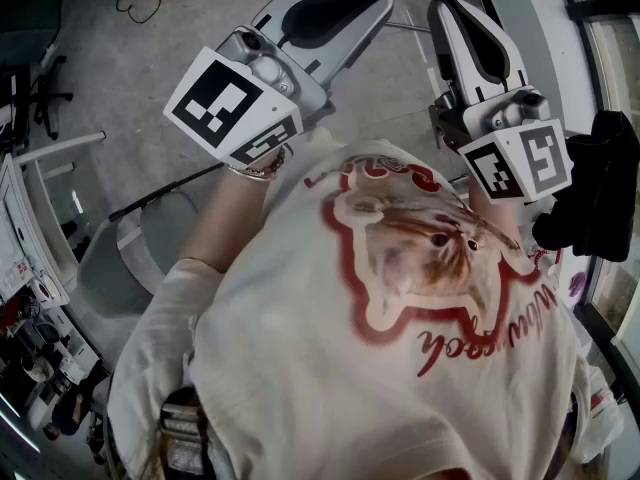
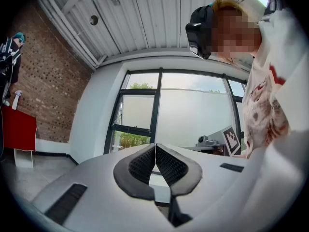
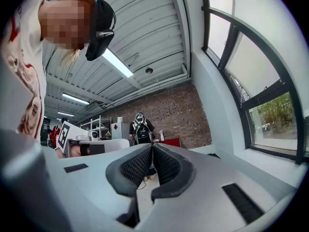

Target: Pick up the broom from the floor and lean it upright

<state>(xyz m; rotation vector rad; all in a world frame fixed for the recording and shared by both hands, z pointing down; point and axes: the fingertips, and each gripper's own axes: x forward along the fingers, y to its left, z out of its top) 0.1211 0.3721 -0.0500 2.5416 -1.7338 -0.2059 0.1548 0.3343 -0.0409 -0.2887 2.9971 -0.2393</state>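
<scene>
Closest to the head camera is the person's shirt (image 1: 400, 298), which fills most of the view. Just past it, both tongs are held up in front of the chest and point out level, not down at the floor.

The left gripper (image 1: 383, 0) is closed, its two dark pads pressed together with nothing in between. The right gripper (image 1: 446, 10) is closed the same way and is empty too.

Down on the grey floor (image 1: 150, 68) lies a thin dark stick, which I think is the broom (image 1: 165, 191). It sits below the tongs and off to the left side. It lies flat and slants: one end is low and to the left, and the other goes up to the right until it slips out of sight under the left wrist. I cannot see any bristles. The left gripper is much nearer to it than the right one. So I think that hand should dip down, open, and close across the stick, not along it.

A grey curved thing (image 1: 120, 268) sits right by the stick's low end. I cannot tell what it is. I see no bin or box with things in it near the broom.
</scene>
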